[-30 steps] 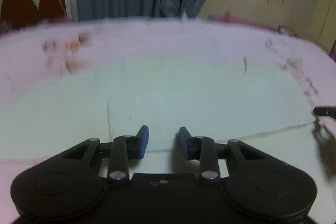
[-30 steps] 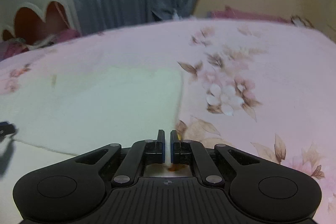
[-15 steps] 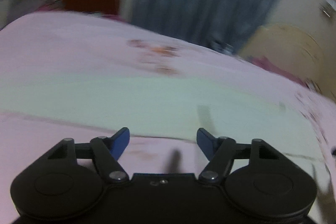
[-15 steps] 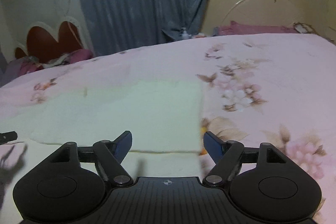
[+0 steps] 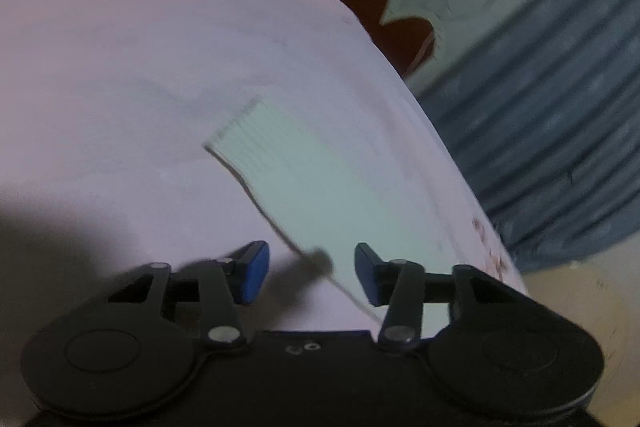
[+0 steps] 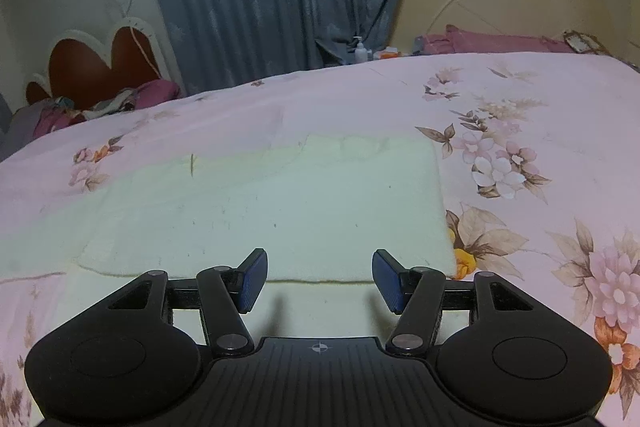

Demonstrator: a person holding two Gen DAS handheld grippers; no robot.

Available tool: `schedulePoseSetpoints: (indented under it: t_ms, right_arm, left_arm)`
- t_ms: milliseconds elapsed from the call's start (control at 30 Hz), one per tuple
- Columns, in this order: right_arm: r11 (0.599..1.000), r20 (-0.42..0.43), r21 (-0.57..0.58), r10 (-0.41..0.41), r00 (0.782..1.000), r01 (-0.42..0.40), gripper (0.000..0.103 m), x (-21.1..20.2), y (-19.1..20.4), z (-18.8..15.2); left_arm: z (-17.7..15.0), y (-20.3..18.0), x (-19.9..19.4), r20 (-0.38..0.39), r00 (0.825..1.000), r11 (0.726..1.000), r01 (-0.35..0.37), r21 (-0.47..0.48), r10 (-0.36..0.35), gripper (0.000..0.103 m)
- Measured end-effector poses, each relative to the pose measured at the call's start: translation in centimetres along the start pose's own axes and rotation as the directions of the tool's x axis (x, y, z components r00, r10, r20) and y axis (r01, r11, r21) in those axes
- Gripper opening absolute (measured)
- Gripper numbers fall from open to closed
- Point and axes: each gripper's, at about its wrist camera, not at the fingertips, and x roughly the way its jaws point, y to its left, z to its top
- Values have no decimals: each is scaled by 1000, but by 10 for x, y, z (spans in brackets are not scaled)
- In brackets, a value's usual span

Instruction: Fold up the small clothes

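Lying flat on the bed (image 6: pixel 540 99), the pale cloth (image 6: pixel 280 211) is the landmark for every position below. It appears already doubled: a thicker panel rests on a wider layer that extends toward the camera, past the panel's near edge.

Right tongs (image 6: pixel 319 281): jaws apart, nothing between the pads. They have just been closing a little from a wider setting. They hover over the cloth's near edge, toward its right-hand corner, and no contact with the fabric is visible.

Left tongs (image 5: pixel 311 273): jaws apart, also just closing partway. In the tilted, blurred left wrist view, the edge of the cloth (image 5: pixel 304 179) runs diagonally through the gap between the pads. The pads do not press on it. A small grey smear sits on that edge; what it is cannot be told.

Step in hand (judgement): one fold has been released, and the left tongs are being positioned at the cloth's left end for the following fold.

Next move (judgement):
1. Bring the left pads down over the edge and close on all layers together.
2. Take the matching corner with the right tongs.
3. Lift both sides evenly; uneven lift would skew the fold.
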Motion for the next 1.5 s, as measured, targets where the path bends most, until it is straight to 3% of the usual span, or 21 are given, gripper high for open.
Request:
schedulePoseSetpoints:
  t_ms: [100,333,400,433,533,633,800,933,1133,1233,1333,1400,1433,1467,1500]
  right_arm:
    - [1000,3,-5,-13,1000,13,59,0,4,4]
    - [999,-8,-4,-37,999,37,59,4,4,6]
    - [999,-10,3,-36,999,36,59,4,2,6]
    - [999,-9,5,-35,999,35,59,4,1,6]
    - [999,-9,10,-30,1000,30,59,1,-1,6]
    - [999,0,18,-32,1000,32,59,-1,-7,6]
    - [998,7,49,-32,999,32,59,-6,-22,5]
    - [997,18,77,-32,999,31,59,-13,-36,4]
    - [991,31,130,-44,999,39,59,-27,-64,2]
    - [988,36,151,-48,998,42,59,-34,-78,0]
    - [984,37,170,-52,998,45,59,-41,-90,-2]
    - [982,34,184,-51,998,44,59,-45,-97,-3]
    - [980,34,194,-46,998,38,59,-47,-101,-3]
    - [978,33,207,-34,999,26,59,-49,-105,-3]
    - [976,31,215,-22,999,15,59,-50,-108,-3]
  left_arm:
    - [8,9,9,8,1000,998,3,-63,-3,31]
    - [16,15,19,27,1000,995,9,-98,-6,30]
    - [24,17,27,29,1000,995,10,-99,-7,23]
    - [26,13,29,23,1000,997,0,-75,2,1]
    - [23,-8,15,22,999,999,38,15,-39,3]
    - [10,-50,7,14,994,982,104,155,-108,3]
    - [-37,-142,14,-97,968,903,249,350,-230,3]
    - [-96,-211,23,-217,940,810,338,479,-263,3]
    - [-192,-283,29,-376,891,685,439,581,-253,3]
    - [-239,-305,24,-430,876,623,464,630,-218,3]
    - [-277,-322,37,-495,853,588,489,645,-167,4]
    - [-301,-328,44,-542,830,569,512,644,-133,15]
    - [-310,-328,48,-565,816,564,525,637,-121,31]
    - [-315,-328,51,-568,812,558,535,635,-132,44]
    - [-318,-329,45,-562,813,550,541,636,-150,49]
